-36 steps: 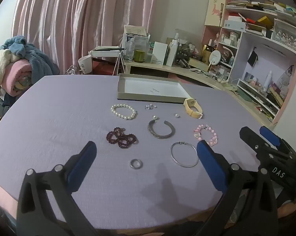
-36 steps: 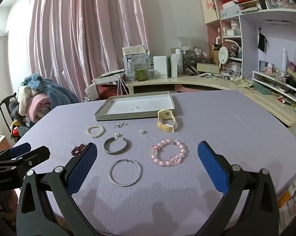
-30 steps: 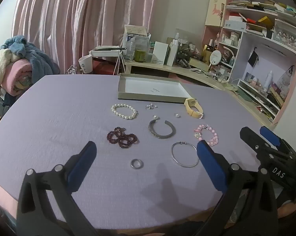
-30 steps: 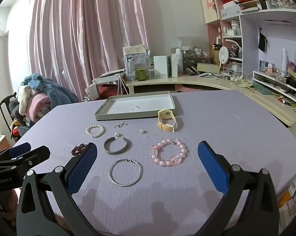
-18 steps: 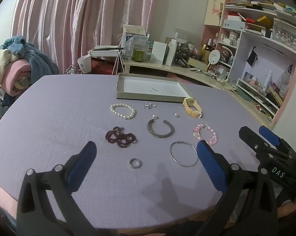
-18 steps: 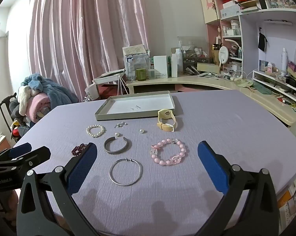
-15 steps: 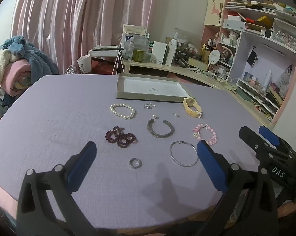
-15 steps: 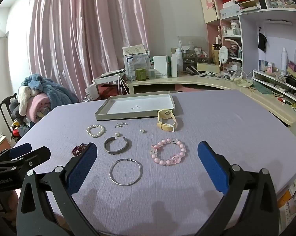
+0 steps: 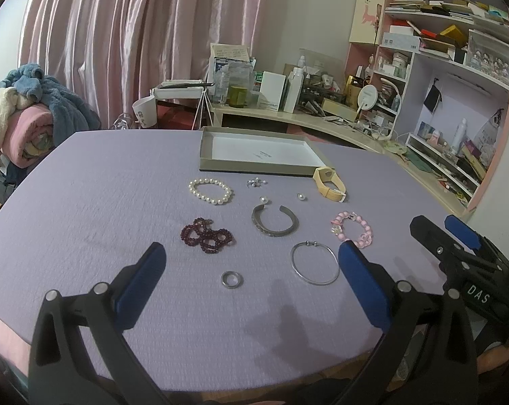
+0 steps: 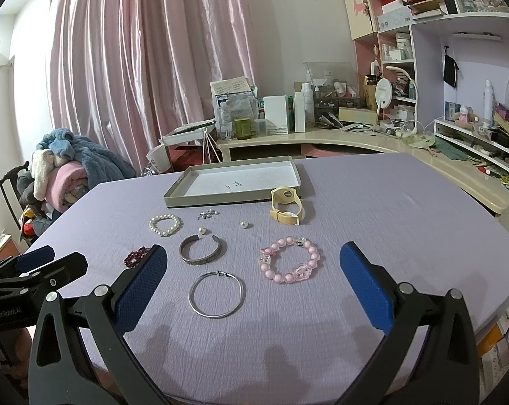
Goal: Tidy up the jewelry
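Observation:
Jewelry lies loose on the lilac table: a pearl bracelet [image 9: 209, 191], a dark red bead strand [image 9: 206, 235], a grey cuff [image 9: 275, 223], a thin silver bangle [image 9: 315, 267], a small ring [image 9: 231, 279], a pink bead bracelet [image 10: 289, 264] and a cream watch [image 10: 285, 205]. Behind them sits a shallow grey tray [image 9: 217, 165] with a white bottom. My left gripper [image 9: 251, 276] hovers open above the ring, holding nothing. My right gripper [image 10: 253, 281] is open near the bangle [image 10: 217, 294] and pink bracelet, also with nothing in it.
Two loose pearl beads [image 9: 301, 196] and a small silver cluster [image 9: 256, 182] lie in front of the tray. A cluttered desk [image 10: 322, 135] and shelves stand behind and to the right. A pile of blankets [image 9: 21, 118] sits at the left.
The left gripper's view has drifted very slightly. Both grippers stay open and no jewelry has moved.

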{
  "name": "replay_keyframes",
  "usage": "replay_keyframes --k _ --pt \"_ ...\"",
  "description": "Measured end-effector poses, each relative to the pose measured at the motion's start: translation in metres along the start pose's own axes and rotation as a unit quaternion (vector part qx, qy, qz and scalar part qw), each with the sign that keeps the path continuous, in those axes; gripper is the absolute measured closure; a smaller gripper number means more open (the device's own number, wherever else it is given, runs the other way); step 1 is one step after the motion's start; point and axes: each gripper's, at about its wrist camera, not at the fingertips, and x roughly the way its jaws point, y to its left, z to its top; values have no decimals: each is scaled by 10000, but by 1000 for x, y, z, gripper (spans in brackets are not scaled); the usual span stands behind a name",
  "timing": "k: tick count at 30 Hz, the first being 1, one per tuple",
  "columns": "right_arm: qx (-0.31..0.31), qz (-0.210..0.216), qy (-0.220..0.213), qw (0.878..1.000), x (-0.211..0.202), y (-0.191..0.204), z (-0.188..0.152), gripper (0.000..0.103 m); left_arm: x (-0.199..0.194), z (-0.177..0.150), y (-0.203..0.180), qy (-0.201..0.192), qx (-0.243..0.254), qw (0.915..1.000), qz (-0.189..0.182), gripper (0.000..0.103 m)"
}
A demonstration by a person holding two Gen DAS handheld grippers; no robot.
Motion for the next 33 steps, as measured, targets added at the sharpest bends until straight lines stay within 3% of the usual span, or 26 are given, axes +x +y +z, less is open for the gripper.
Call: replay_keyframes --k 33 --pt "11 8 -11 10000 1 1 0 1 -3 -3 -8 -13 20 10000 13 2"
